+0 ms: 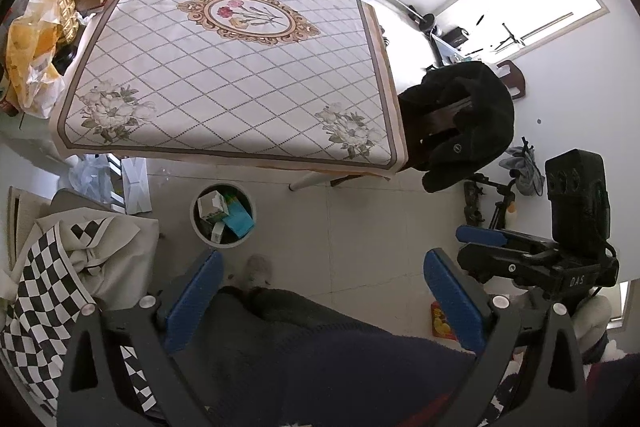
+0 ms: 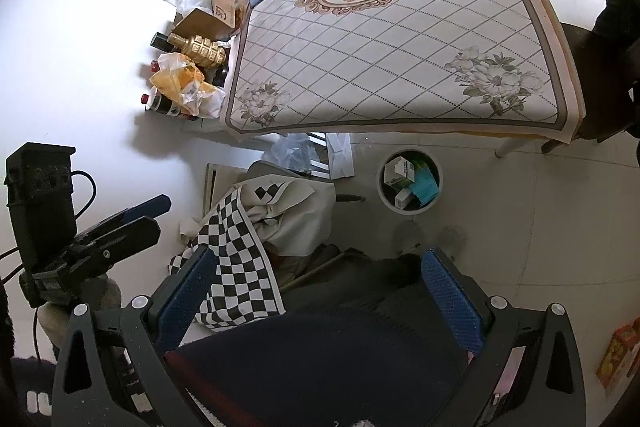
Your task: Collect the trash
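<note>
Left wrist view: the left tongs (image 1: 320, 303) stand apart and hold nothing, as do the right tongs (image 2: 320, 301). Below the worktop (image 1: 224, 75) edge, a white waste bin (image 1: 223, 215) on the floor holds small cartons and a teal packet.

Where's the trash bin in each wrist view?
Left wrist: trash bin sits lower left of centre, on the floor below the table's near edge.
Right wrist: trash bin sits right of centre, below the table's near edge.
Shared landmark: checkered cloth, left of the bin in both.
</note>
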Tool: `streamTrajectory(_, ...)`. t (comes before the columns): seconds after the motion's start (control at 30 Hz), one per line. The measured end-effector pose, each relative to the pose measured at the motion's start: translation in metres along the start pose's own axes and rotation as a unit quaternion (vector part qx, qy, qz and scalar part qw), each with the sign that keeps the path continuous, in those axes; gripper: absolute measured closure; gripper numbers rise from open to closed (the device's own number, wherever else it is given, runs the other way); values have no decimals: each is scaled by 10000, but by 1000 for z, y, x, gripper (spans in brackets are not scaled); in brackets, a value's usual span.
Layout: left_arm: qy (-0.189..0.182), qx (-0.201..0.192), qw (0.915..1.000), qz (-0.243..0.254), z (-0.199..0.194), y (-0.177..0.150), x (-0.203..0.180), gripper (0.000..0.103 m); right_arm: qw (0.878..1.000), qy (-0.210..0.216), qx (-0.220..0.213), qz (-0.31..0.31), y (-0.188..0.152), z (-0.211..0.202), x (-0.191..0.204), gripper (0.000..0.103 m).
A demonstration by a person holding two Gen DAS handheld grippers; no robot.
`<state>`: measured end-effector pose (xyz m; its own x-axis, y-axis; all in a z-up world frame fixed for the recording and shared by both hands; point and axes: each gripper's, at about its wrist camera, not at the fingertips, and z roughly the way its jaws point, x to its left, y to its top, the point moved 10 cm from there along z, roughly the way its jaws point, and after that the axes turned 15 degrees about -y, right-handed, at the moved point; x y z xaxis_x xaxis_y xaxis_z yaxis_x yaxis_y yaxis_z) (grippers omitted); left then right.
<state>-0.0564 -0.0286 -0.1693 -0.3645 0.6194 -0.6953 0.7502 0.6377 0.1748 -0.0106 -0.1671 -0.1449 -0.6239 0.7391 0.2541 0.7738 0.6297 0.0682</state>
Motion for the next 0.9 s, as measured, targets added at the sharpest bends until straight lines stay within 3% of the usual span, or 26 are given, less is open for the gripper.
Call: streamTrajectory(0.9,-180,128,9997,74,18,7,-16,0,9996,126,-25,257,3,-4,-11,0)
